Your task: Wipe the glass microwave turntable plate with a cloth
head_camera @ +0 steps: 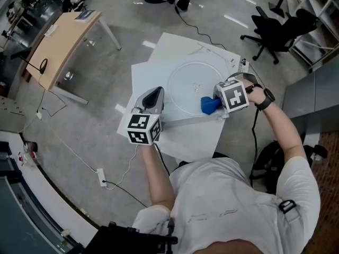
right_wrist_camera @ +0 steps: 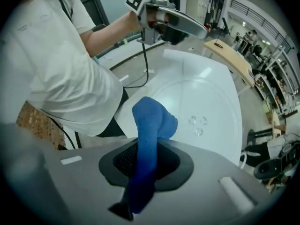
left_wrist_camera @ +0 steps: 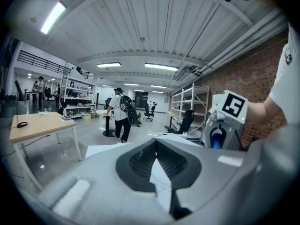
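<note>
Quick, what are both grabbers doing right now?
Left gripper: jaws almost together; cannot tell if it grips anything.
Right gripper: closed on the blue cloth.

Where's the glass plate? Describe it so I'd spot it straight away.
Find the white table in the middle of the grey floor. On it lies a flat, see-through disc, the plate, with a blue cloth at its edge. It is the only round thing there, marked by a thin ring outline and three small bumps at its centre.
</note>
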Available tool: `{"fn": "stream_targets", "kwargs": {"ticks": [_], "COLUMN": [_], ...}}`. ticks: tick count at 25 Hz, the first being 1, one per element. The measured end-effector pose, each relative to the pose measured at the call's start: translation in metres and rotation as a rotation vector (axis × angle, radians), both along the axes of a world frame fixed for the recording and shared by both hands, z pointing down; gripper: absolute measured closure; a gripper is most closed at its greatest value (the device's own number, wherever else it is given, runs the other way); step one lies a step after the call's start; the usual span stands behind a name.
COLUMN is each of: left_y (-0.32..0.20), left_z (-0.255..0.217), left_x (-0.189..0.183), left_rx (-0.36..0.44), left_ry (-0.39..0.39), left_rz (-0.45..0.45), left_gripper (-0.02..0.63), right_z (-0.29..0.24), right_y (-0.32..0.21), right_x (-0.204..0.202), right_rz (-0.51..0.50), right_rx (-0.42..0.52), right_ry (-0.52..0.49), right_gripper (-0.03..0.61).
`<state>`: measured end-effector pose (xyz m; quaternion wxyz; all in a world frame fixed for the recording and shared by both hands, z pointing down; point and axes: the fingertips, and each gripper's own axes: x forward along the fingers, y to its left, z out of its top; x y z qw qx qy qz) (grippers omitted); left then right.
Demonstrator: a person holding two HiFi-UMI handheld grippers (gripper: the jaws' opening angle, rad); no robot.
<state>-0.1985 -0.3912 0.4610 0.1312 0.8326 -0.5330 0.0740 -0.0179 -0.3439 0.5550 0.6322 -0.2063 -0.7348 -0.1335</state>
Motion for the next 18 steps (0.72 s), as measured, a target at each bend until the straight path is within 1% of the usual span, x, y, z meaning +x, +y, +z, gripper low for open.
{"fn": "stream_targets", "kwargs": {"ticks": [2,5,8,10,12,14,16,18], "left_y": [0.0,0.001,0.002,0.002,0.002,0.001,0.0,-0.001], "left_z": [0.0,-0.002,-0.003,-0.003,-0.003,-0.003,-0.003,-0.001], "left_x": [0.0,-0.003,-0.008,-0.011,-0.012,-0.009,-0.006,-0.004], "left_rx": [0.0,0.0,0.0,-0.003,-0.006,-0.007,-0.005,-0.006], "left_ry": [-0.001,-0.006,-0.011,-0.014,-0.018,-0.02,-0.019,-0.017], "left_rz": [0.0,-0.009,-0.025,-0.032,-0.033,-0.027,-0.02,-0.015], "left_gripper": [0.615,0.615,0.615,0.615,0.615,0.615,0.615,0.615], "right_z": [0.004,0.005,0.001,0.001,0.001,0.003,0.005,0.006], "right_y": [0.008,0.001,-0.027,-0.056,-0.087,-0.111,-0.122,-0.121], "right_x": [-0.02,-0.052,-0.078,-0.087,-0.086,-0.074,-0.054,-0.032], "right_rz": [-0.038,-0.05,-0.006,0.035,0.072,0.11,0.14,0.156], "right_rx": [-0.014,0.031,0.108,0.193,0.283,0.337,0.347,0.325], "right_ry": [-0.047,-0.101,-0.153,-0.167,-0.16,-0.128,-0.079,-0.03], "right_gripper": [0.51,0.509,0.509,0.509,0.509,0.509,0.509,0.509]}}
